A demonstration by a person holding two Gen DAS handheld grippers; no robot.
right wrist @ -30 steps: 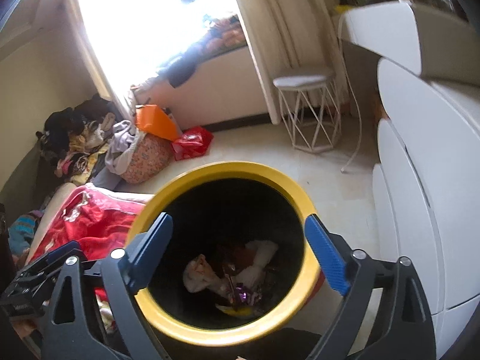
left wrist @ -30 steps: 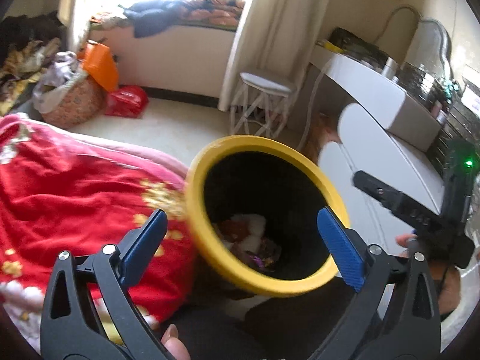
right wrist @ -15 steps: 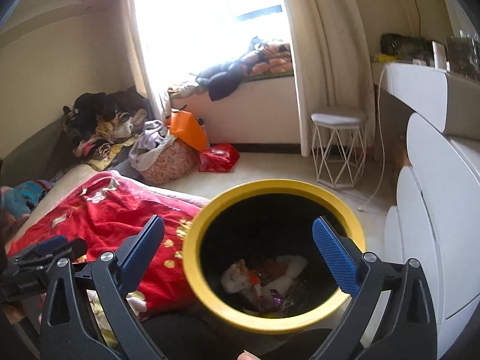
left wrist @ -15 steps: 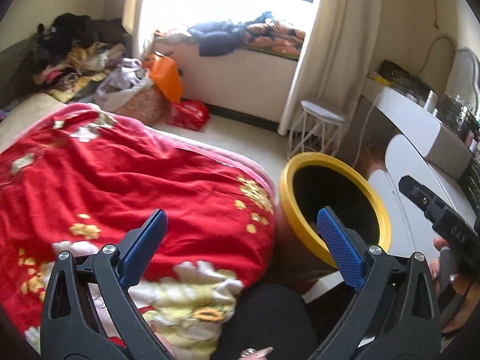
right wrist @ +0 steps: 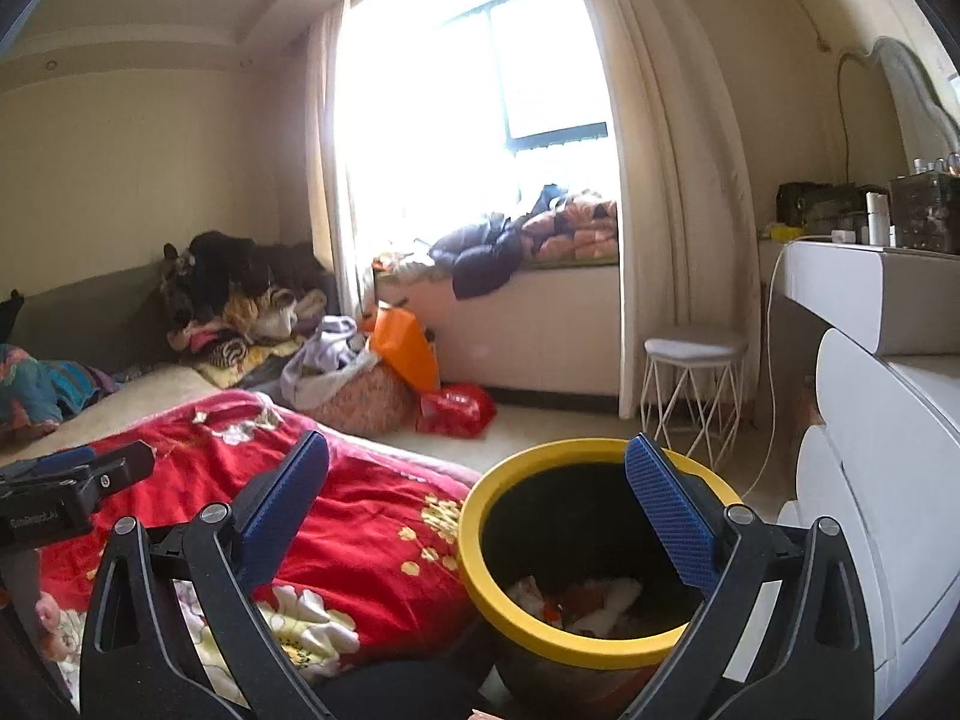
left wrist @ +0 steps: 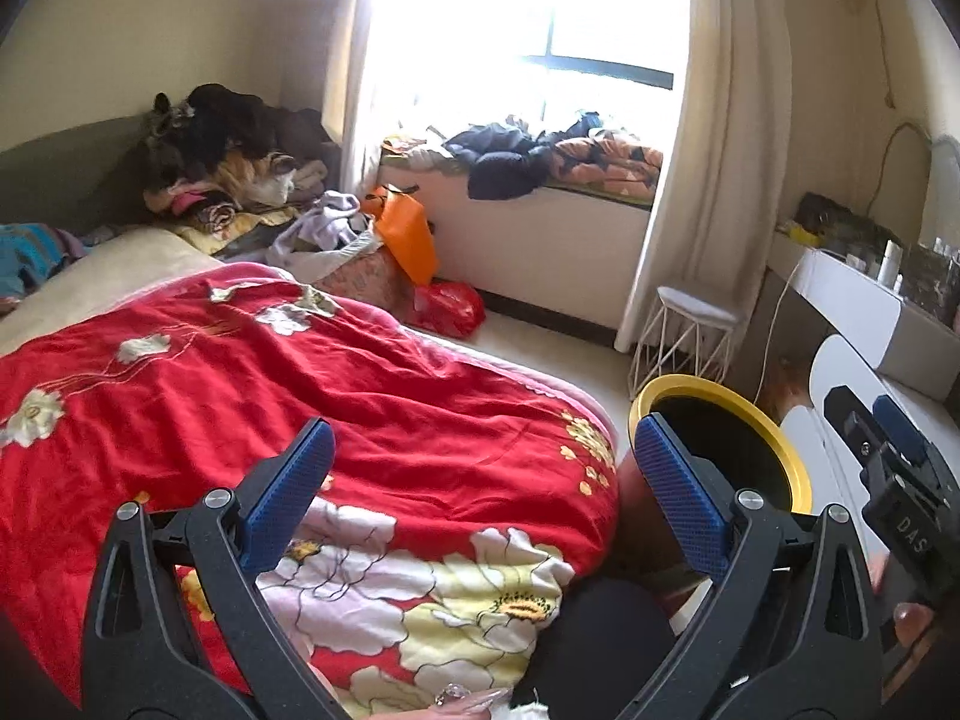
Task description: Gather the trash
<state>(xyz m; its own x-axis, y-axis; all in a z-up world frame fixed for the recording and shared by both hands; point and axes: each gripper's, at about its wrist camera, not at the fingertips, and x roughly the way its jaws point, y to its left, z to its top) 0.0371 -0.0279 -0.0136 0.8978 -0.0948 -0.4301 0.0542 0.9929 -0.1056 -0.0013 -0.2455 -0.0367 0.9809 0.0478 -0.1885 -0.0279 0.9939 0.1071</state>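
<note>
A black bin with a yellow rim (right wrist: 576,546) stands on the floor beside the bed, with white and red trash (right wrist: 576,597) in its bottom. In the left wrist view the bin (left wrist: 720,444) shows at the lower right, partly behind a blue pad. My right gripper (right wrist: 477,516) is open and empty, held above the bin's near edge. My left gripper (left wrist: 480,480) is open and empty over the red flowered blanket (left wrist: 300,396). The other tool (left wrist: 894,492) shows at the right edge of the left view.
A white wire stool (right wrist: 693,396) stands by the curtain. White rounded drawers (right wrist: 888,510) sit right of the bin. A red bag (right wrist: 456,411), an orange bag (right wrist: 405,348) and a basket of clothes (right wrist: 348,390) lie by the window seat. Clothes are piled on a sofa (left wrist: 228,156).
Both views have swung left and tilted up from the bin's inside toward the bed and window. The bin has slid to the lower right. Both grippers stay open and empty.
</note>
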